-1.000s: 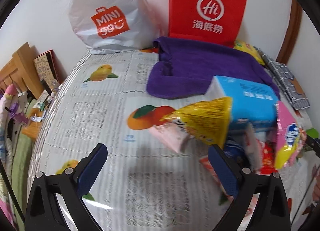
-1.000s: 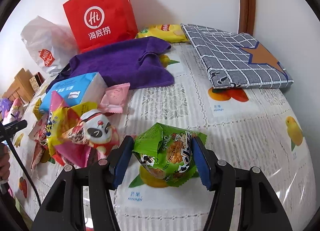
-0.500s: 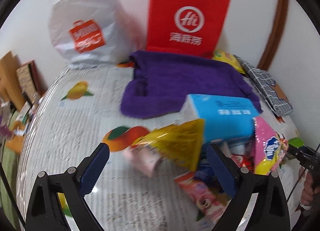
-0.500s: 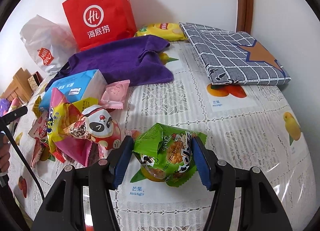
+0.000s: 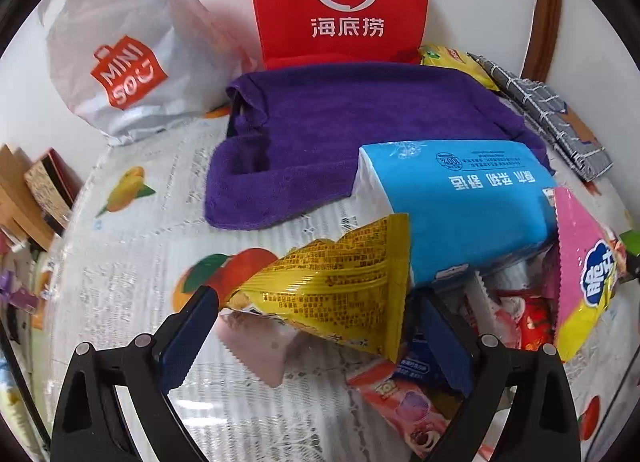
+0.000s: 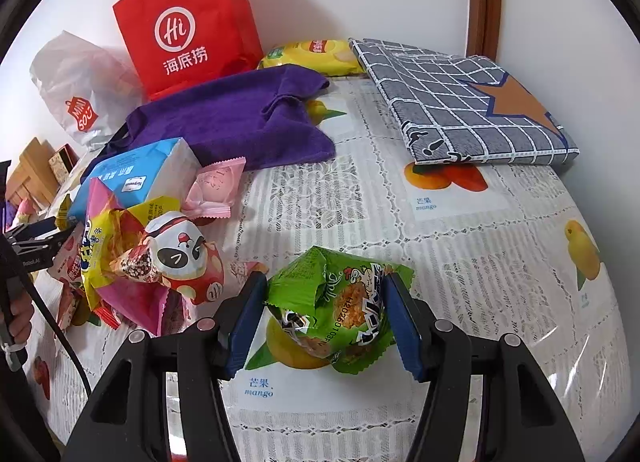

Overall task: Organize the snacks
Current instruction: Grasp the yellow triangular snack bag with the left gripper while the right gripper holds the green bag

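The right gripper clamped a green snack packet between its pads, just above the tablecloth. The left gripper stood open around a yellow packet in the snack pile, its pads not pressing it.

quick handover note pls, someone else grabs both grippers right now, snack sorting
Right gripper: shut on the green snack packet, apart from the heap on the tablecloth.
Left gripper: open, jaws on either side of the yellow snack packet, pads not pressing it.
Snack pile sits mixed beside the blue tissue pack.
Done: only the green packet is separated.
Left: likely close on the yellow packet, then sort the remaining pile.
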Demonstrator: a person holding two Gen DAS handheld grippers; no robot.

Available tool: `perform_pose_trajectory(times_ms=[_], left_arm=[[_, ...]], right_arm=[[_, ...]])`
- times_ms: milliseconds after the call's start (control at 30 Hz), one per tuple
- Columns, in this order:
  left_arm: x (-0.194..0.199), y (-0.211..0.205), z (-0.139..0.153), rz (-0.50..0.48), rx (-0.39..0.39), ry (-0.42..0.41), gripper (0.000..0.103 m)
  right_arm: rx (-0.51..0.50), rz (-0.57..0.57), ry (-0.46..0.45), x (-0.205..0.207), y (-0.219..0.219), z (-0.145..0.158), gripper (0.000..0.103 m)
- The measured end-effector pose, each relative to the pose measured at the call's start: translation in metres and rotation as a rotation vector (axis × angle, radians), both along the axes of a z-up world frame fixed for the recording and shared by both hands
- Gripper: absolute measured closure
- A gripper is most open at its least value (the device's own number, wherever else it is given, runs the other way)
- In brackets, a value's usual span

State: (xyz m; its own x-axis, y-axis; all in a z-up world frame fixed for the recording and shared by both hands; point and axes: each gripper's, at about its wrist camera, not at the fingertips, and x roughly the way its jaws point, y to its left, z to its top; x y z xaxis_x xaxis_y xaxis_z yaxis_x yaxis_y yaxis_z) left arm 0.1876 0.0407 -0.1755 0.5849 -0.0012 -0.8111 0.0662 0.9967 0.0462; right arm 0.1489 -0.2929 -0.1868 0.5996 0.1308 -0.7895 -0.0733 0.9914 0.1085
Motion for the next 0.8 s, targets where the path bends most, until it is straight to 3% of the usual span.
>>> perform_pose_trajectory(times_ms=[67, 100, 167, 300, 800], left_arm=[[-0.001, -0.001, -0.001, -0.021, -0.004, -0.007, 0.009], [-0.002, -0.001, -0.001, -0.041, -0.012, -0.009, 0.019], [-0.004, -0.001, 0.000, -0.055, -0.025, -0.002, 0.027], [-0.010, 0.005, 0.002, -0.060, -0.049, -0.012, 0.036], [-0.045, 0.026, 0.026, -0.025, -0.153, -0.068, 0.038]], right_arm=[[-0.002, 0.005, 0.002, 0.001, 0.002, -0.001, 0.043], [-0.003, 0.008, 0.004, 0.001, 0.002, -0.001, 0.043], [-0.005, 0.012, 0.007, 0.002, 0.005, -0.002, 0.043], [-0.008, 0.018, 0.007, 0.002, 0.008, -0.001, 0.043], [-0.001, 0.023, -0.043, -0.021, 0.018, 0.022, 0.044]])
